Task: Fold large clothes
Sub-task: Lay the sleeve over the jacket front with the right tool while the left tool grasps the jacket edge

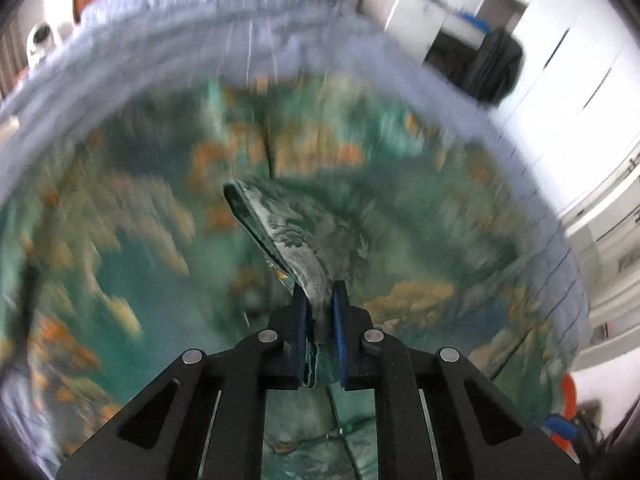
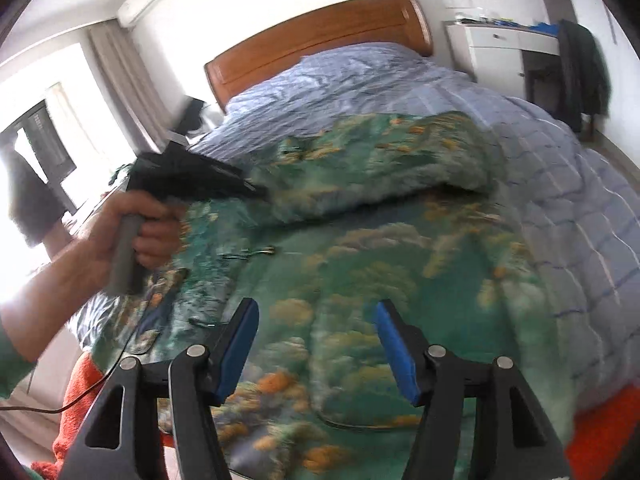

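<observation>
A large green garment printed with orange and cream patches lies spread over the bed. In the left wrist view my left gripper is shut on a raised edge of this cloth, which stands up in a ridge ahead of the blue pads. The right wrist view shows the same left gripper in a person's hand, where a flap of the garment lies doubled over the rest. My right gripper is open over the near part of the garment, with nothing between its fingers.
Under the garment is a pale blue checked quilt, with a wooden headboard at the far end. A white cabinet and a dark coat on a chair stand to the right. Orange towelling and a cable lie by the near edge.
</observation>
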`<state>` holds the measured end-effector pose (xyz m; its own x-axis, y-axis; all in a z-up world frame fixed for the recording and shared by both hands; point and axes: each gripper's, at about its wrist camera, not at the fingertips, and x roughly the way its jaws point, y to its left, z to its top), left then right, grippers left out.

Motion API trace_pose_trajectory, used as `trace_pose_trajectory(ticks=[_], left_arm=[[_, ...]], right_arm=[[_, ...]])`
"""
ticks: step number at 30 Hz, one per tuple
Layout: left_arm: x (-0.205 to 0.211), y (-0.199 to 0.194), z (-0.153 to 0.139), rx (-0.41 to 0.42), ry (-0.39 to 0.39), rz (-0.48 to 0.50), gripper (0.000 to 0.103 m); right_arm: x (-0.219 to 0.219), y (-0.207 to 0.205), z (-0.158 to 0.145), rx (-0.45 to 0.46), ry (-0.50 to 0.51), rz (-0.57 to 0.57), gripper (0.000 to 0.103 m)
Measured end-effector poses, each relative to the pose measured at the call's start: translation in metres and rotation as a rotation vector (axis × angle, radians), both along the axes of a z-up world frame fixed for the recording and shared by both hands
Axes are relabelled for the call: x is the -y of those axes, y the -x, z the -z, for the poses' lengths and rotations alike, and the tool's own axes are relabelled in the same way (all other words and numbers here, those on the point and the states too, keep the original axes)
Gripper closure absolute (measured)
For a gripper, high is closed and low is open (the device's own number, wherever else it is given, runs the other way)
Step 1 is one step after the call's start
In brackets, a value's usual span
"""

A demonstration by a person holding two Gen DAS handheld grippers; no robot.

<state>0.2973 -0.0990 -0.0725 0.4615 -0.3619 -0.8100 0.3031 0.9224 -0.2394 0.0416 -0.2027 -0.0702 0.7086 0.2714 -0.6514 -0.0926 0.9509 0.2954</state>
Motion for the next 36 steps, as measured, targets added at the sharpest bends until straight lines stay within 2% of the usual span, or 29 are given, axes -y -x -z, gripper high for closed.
trace_pose_trajectory(ticks=[2, 4, 6, 9, 10, 11, 13, 17, 19, 21, 22, 24, 26, 31, 36], left_arm=[[-0.015, -0.006, -0.023, 0.060, 0.036, -0.013, 0.093], [-0.029, -0.012, -0.026, 0.077, 0.039, -0.038, 0.093], [-0.045, -0.017, -0.011, 0.046, 0.040, -0.070, 0.093], [-0.063, -0.017, 0.030, -0.022, 0.005, -0.115, 0.093], [-0.066, -0.016, 0.041, -0.036, -0.002, -0.123, 0.092], [-0.070, -0.012, 0.050, -0.046, 0.004, -0.130, 0.092], [-0.074, -0.006, 0.061, -0.041, 0.024, -0.147, 0.089], [-0.074, 0.002, 0.067, -0.007, 0.024, -0.170, 0.088], [-0.072, 0.006, 0.073, 0.012, 0.001, -0.175, 0.087], [-0.069, 0.006, 0.077, 0.032, -0.021, -0.178, 0.086], [-0.068, 0.004, 0.077, 0.039, -0.021, -0.181, 0.085], [-0.070, 0.007, 0.080, 0.050, -0.011, -0.186, 0.085], [-0.072, 0.009, 0.081, 0.050, 0.004, -0.193, 0.084], [-0.076, 0.005, 0.085, 0.050, 0.027, -0.196, 0.084], [-0.074, 0.006, 0.085, 0.055, 0.016, -0.196, 0.084]], right_arm=[[0.014, -0.006, -0.002, 0.001, -0.008, 0.024, 0.041], [0.028, -0.020, -0.012, 0.025, -0.010, 0.045, 0.041], [0.040, -0.039, -0.026, 0.058, -0.008, 0.063, 0.041], [0.057, -0.086, -0.041, 0.082, 0.047, 0.083, 0.043], [0.061, -0.105, -0.043, 0.075, 0.072, 0.092, 0.054], [0.066, -0.128, -0.043, 0.058, 0.091, 0.098, 0.060], [0.074, -0.177, -0.039, 0.010, 0.102, 0.113, 0.064], [0.070, -0.244, -0.036, 0.015, 0.123, 0.115, 0.064], [0.061, -0.277, -0.024, 0.005, 0.153, 0.101, 0.064], [0.058, -0.302, 0.001, -0.071, 0.143, 0.098, 0.064], [0.060, -0.315, 0.022, -0.143, 0.134, 0.108, 0.064], [0.063, -0.330, 0.062, -0.276, 0.111, 0.100, 0.065], [0.062, -0.329, 0.075, -0.236, 0.130, 0.080, 0.065], [0.053, -0.321, 0.069, -0.233, 0.186, 0.058, 0.065], [0.047, -0.287, 0.036, -0.221, 0.237, 0.041, 0.064]])
